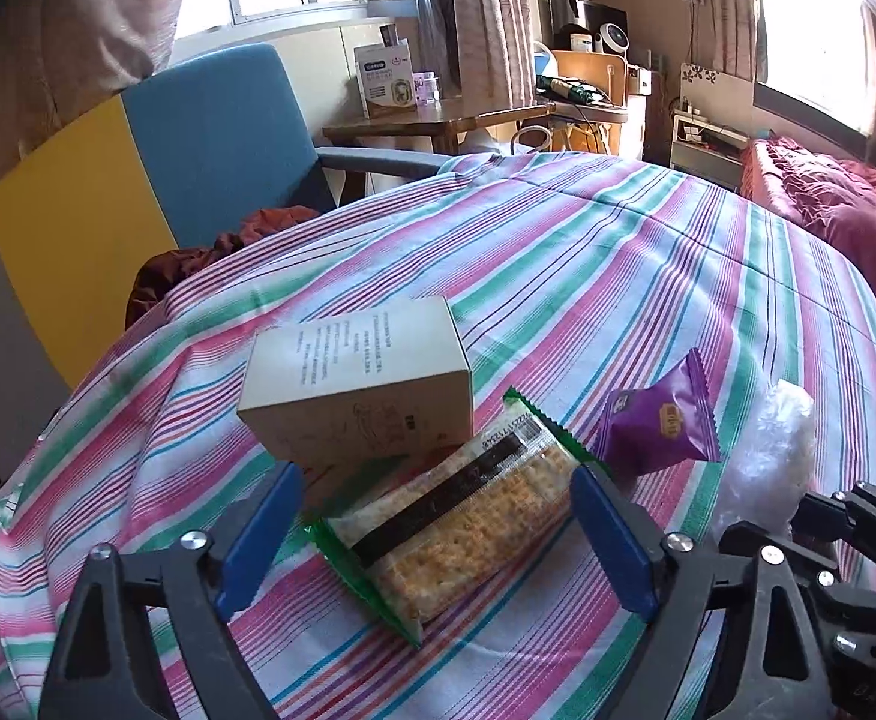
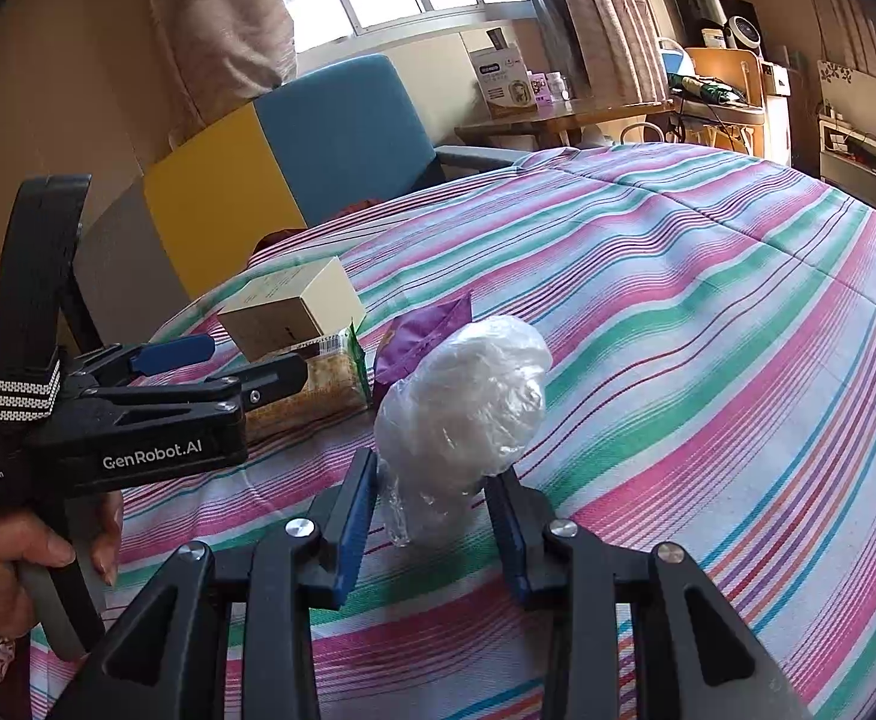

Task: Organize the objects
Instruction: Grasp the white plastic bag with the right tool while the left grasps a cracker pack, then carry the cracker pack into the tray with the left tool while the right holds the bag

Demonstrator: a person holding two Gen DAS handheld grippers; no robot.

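Surface: we see a striped cloth (image 1: 618,252)
Cracker pack (image 1: 456,516): one, green-edged, between our spread left gripper (image 1: 438,534)
Bag (image 2: 468,402): one, clear, pinched by our right gripper (image 2: 432,510)
Box (image 1: 360,384): one

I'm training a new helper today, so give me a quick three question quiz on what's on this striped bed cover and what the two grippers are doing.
1. True or false: the cardboard box rests partly on the cracker packet.
2. Which thing sits between the right gripper fingers? A: purple snack packet. B: clear plastic bag. C: box.
3. Fill in: the left gripper stands open on either side of the ____ packet.

Key: 1 true. 2 B. 3 cracker.
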